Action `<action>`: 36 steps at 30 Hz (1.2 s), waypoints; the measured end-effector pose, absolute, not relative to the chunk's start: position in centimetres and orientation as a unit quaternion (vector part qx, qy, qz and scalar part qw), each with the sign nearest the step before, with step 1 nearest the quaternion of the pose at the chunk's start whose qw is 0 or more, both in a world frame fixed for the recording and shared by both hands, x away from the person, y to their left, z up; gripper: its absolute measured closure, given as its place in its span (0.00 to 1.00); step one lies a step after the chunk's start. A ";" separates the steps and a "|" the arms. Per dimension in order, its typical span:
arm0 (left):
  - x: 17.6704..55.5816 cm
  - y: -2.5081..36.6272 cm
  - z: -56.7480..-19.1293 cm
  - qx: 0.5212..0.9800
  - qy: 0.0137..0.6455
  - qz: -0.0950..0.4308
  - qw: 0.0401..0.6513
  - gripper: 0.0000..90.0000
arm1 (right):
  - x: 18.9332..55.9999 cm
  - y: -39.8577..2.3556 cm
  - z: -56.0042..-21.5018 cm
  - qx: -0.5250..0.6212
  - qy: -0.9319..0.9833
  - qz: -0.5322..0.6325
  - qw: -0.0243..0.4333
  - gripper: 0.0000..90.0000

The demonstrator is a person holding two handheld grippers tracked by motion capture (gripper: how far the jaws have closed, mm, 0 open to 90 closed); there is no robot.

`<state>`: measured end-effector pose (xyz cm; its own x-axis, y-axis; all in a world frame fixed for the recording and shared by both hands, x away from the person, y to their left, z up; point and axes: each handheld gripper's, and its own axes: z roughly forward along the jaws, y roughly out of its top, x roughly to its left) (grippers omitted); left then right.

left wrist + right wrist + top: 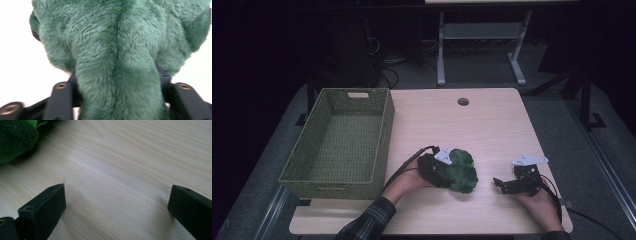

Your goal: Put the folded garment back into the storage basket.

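Note:
A green plush toy (463, 171) lies on the light wooden table (472, 130), near the front and a little left of centre. My left gripper (441, 168) reaches into it from the left. In the left gripper view a thick furry part of the plush toy (117, 50) sits between the two black jaws, and both pads press into its sides. My right gripper (500, 184) rests low over the table to the right of the toy, a gap apart from it. Its jaws (117, 205) stand wide open over bare wood, with an edge of the plush toy (15, 137) at the upper left.
A green woven basket (384, 135) stands on the table's left side, with nothing in it. A round cable hole (463, 101) sits near the table's far edge. Behind the table is a dark floor with a white desk frame (441, 60).

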<state>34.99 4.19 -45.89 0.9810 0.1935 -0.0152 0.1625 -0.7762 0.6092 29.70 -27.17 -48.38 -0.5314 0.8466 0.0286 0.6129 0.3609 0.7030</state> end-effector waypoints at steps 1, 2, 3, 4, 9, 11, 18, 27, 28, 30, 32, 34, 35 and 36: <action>34.9 4.2 -45.8 0.942 0.098 0.023 0.319 0.59 | 29.7 -27.2 -48.4 0.453 0.807 0.339 0.172 0.02; 34.9 4.2 -45.7 0.943 0.101 0.021 0.317 0.63 | 29.7 -27.2 -48.4 0.453 0.807 0.339 0.172 0.02; 34.9 4.2 -45.7 0.943 0.101 0.021 0.317 0.66 | 29.7 -27.2 -48.4 0.453 0.807 0.339 0.172 0.02; 34.9 4.2 -45.7 0.944 0.103 0.020 0.314 0.66 | 29.7 -27.2 -48.4 0.453 0.807 0.339 0.172 0.02; 34.7 4.1 -45.4 0.942 0.128 0.015 0.309 0.74 | 29.7 -27.2 -48.4 0.453 0.806 0.339 0.172 0.01; 34.7 4.1 -45.1 0.944 0.127 0.017 0.303 0.74 | 29.7 -27.2 -48.4 0.453 0.807 0.339 0.172 0.01; 34.5 4.2 -44.1 0.935 0.150 0.005 0.321 0.74 | 29.7 -27.2 -48.4 0.452 0.807 0.339 0.172 0.01; 34.1 5.3 -40.8 0.929 0.153 -0.007 0.336 0.74 | 29.7 -27.2 -48.4 0.454 0.806 0.339 0.172 0.01; 34.1 5.3 -40.8 0.929 0.153 -0.007 0.336 0.74 | 29.7 -27.2 -48.4 0.452 0.807 0.339 0.174 0.01; 33.9 5.8 -39.8 0.929 0.154 -0.009 0.337 0.74 | 29.7 -27.2 -48.4 0.454 0.806 0.338 0.173 0.01; 33.8 6.2 -39.1 0.930 0.155 -0.006 0.333 0.74 | 29.7 -27.2 -48.4 0.454 0.806 0.338 0.173 0.01; 33.7 6.6 -38.2 0.931 0.156 -0.001 0.329 0.74 | 29.7 -27.2 -48.4 0.453 0.806 0.338 0.174 0.01; 33.7 6.6 -38.2 0.931 0.156 -0.001 0.329 0.74 | 29.7 -27.2 -48.4 0.453 0.806 0.338 0.174 0.01; 33.7 7.1 -37.4 0.932 0.157 0.001 0.327 0.74 | 29.7 -27.2 -48.4 0.454 0.806 0.338 0.173 0.01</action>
